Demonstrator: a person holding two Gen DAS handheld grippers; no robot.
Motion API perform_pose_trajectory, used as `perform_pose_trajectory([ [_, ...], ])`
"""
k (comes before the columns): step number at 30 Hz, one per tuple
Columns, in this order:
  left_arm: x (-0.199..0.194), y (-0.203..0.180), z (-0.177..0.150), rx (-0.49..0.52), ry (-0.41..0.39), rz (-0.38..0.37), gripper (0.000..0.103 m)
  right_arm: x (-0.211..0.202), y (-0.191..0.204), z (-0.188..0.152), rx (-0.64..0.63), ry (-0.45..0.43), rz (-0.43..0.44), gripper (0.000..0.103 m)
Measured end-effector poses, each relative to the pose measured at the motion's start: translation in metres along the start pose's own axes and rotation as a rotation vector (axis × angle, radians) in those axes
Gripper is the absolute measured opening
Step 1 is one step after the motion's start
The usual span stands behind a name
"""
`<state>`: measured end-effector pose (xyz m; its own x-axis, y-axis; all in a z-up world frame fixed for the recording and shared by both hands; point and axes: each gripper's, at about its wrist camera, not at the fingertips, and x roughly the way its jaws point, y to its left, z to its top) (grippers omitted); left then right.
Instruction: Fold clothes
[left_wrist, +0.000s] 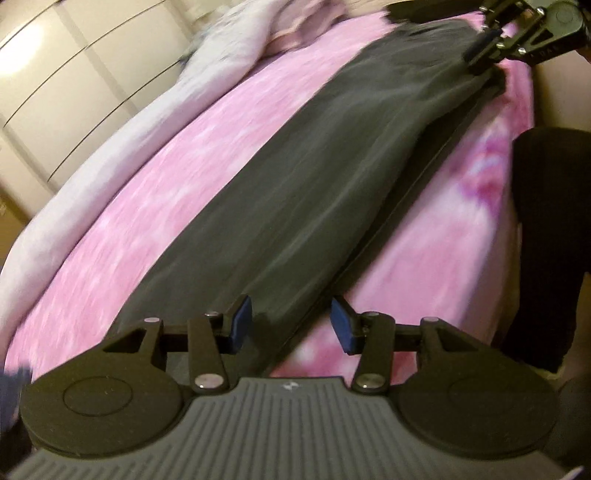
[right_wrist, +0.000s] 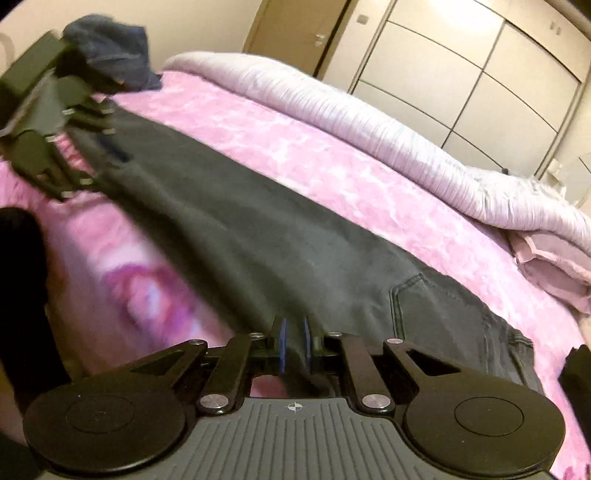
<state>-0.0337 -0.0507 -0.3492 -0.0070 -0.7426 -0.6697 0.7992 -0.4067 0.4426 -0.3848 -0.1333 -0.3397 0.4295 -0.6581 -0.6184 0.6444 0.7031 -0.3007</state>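
my left gripper (left_wrist: 291, 325) sits at the bottom centre of its own frame, its blue pads (left_wrist: 242, 323) spread well apart with a wide gap between them. in the right wrist frame it shows blurred at the upper left. my right gripper (right_wrist: 293, 347) sits at the bottom centre of its frame, its blue pads (right_wrist: 283, 343) drawn nearly together, pinching dark cloth. in the left wrist frame it appears at the upper right, reaching in from the top corner.
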Motion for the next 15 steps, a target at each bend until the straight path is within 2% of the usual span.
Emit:
perform_pose_trajectory([
  [2, -0.008, 0.016, -0.019, -0.038, 0.037, 0.036, 0.044, 0.016, -0.005, -0.002, 0.051, 0.029, 0.043, 0.017],
  [3, -0.013, 0.025, -0.029, -0.057, 0.055, 0.058, 0.044, 0.028, -0.009, -0.003, 0.106, 0.12, 0.096, 0.017],
  [4, -0.019, 0.034, -0.039, -0.077, 0.074, 0.08, 0.044, 0.027, -0.009, -0.004, 0.13, 0.148, 0.113, 0.017],
  [6, -0.03, 0.05, -0.058, -0.112, 0.106, 0.126, 0.044, 0.015, -0.003, -0.001, 0.121, 0.156, 0.108, 0.018],
  [9, -0.049, 0.075, -0.088, -0.2, 0.139, 0.191, 0.044, -0.003, 0.02, 0.017, 0.041, 0.075, 0.106, 0.019],
  [13, -0.073, 0.106, -0.127, -0.299, 0.17, 0.304, 0.044, 0.004, 0.068, 0.055, -0.085, -0.028, 0.198, 0.035],
  [15, -0.084, 0.116, -0.142, -0.332, 0.174, 0.343, 0.044, 0.016, 0.1, 0.078, -0.159, -0.068, 0.254, 0.037],
])
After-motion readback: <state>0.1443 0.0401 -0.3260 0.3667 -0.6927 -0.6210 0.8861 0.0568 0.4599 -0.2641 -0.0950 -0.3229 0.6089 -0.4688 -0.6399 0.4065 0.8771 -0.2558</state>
